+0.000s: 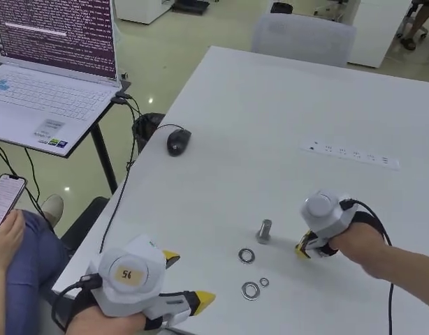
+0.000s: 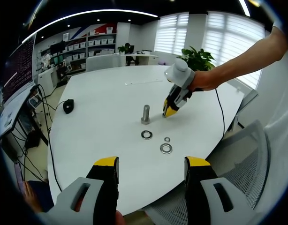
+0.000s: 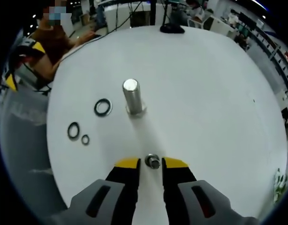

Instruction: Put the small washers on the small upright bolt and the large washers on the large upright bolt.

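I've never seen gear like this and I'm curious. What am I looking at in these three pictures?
No robot: a person holds a claw in each hand. One picture comes from a headset camera; the two round ones from a camera on each claw. On the white table stand a large bolt and a small bolt, with two large washers and one small washer loose nearby. The left claw is open, empty. The right claw has its tips either side of the small bolt; whether it grips, I cannot tell.
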The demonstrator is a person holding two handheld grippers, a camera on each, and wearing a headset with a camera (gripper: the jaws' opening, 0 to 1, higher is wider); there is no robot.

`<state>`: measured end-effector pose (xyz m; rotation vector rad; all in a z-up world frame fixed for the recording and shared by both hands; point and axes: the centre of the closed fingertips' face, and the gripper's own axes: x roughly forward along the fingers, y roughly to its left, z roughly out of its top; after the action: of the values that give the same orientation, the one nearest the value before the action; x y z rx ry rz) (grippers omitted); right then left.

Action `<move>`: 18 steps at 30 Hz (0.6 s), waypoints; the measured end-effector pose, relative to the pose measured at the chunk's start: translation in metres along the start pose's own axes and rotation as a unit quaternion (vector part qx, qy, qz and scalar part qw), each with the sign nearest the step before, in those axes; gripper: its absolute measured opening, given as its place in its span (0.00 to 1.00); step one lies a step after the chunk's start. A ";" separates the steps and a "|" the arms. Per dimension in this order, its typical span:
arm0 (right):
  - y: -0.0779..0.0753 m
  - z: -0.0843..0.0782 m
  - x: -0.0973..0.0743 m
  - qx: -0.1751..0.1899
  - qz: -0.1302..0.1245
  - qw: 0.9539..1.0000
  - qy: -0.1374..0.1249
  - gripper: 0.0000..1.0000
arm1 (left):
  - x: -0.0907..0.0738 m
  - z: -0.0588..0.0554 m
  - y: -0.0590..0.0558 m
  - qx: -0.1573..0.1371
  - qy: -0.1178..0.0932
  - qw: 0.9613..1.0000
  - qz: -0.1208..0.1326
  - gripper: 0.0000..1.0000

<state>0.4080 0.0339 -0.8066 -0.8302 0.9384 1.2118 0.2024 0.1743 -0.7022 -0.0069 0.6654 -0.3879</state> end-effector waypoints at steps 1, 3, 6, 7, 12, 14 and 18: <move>-0.001 0.001 -0.003 0.002 -0.003 1.000 -0.008 0.20 | 0.000 0.000 0.000 -0.002 -0.001 1.000 0.000 0.56; -0.001 0.001 -0.012 0.006 -0.007 1.000 -0.014 0.21 | 0.000 0.000 0.000 -0.002 -0.001 1.000 0.000 0.56; -0.003 0.004 -0.023 0.008 -0.016 0.999 -0.037 0.22 | 0.001 -0.001 -0.002 -0.002 -0.001 1.000 -0.002 0.56; -0.005 0.004 -0.029 0.013 -0.024 0.999 -0.046 0.22 | 0.001 -0.001 -0.002 -0.001 -0.001 1.000 -0.003 0.56; -0.001 0.006 -0.052 0.038 -0.040 0.995 -0.088 0.22 | 0.002 -0.003 -0.005 0.002 0.001 1.000 -0.006 0.56; 0.004 0.004 -0.059 0.037 -0.045 0.993 -0.099 0.22 | 0.002 -0.003 -0.006 0.003 0.001 1.000 -0.008 0.56; 0.014 0.000 -0.068 0.039 -0.051 0.992 -0.113 0.22 | 0.002 -0.001 -0.006 0.005 -0.001 1.000 -0.008 0.56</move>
<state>0.3875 0.0102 -0.7447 -0.6564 0.7452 1.1462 0.2011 0.1681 -0.7037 -0.0033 0.6622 -0.4065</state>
